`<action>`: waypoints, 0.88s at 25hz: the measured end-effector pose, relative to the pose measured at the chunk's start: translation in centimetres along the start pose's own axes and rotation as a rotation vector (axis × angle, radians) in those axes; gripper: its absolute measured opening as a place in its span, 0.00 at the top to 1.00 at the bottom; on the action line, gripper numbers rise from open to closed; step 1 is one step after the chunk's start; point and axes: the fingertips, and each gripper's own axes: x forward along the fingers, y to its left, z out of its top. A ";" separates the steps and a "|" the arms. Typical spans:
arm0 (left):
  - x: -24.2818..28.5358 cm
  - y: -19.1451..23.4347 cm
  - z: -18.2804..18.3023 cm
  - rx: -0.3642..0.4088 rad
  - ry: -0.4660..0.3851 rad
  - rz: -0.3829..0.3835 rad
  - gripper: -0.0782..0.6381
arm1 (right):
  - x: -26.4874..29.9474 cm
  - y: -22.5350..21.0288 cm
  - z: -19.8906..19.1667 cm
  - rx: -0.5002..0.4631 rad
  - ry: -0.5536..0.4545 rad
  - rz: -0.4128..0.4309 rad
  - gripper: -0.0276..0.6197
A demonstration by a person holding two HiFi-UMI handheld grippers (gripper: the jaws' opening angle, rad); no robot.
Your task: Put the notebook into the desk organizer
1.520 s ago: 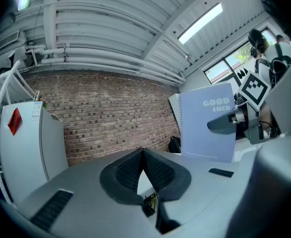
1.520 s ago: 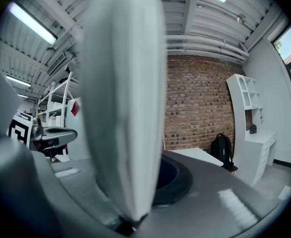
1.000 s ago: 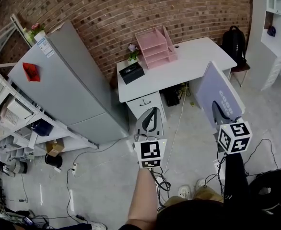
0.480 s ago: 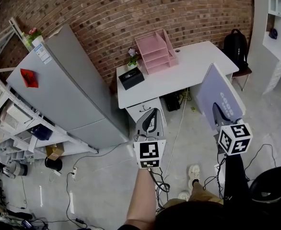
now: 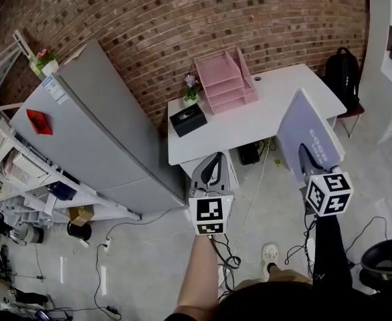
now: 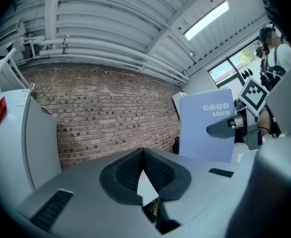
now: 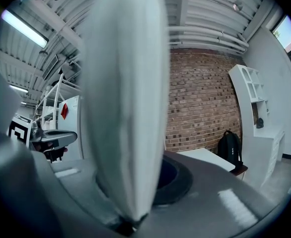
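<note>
A brick wall (image 5: 182, 19) spans the top of the frame, with a white desk (image 5: 276, 105) against it. A grey fridge (image 5: 95, 132) stands at the left, on a pale floor (image 5: 149, 256).

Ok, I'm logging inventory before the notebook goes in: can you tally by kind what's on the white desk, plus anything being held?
pink desk organizer: 1
black box: 1
potted flower: 1
notebook, held in the right hand-held gripper: 1
Total: 4
</note>
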 end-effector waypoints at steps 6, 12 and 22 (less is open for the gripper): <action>5.7 0.6 -0.4 -0.003 0.014 0.015 0.88 | 5.3 -3.0 0.7 0.013 0.001 0.022 0.91; 10.2 0.5 -0.4 -0.002 0.019 0.023 0.88 | 9.3 -5.6 1.2 0.013 0.003 0.046 0.91; 15.6 0.1 -0.2 -0.002 0.010 0.027 0.88 | 13.5 -8.2 1.8 0.008 -0.002 0.076 0.91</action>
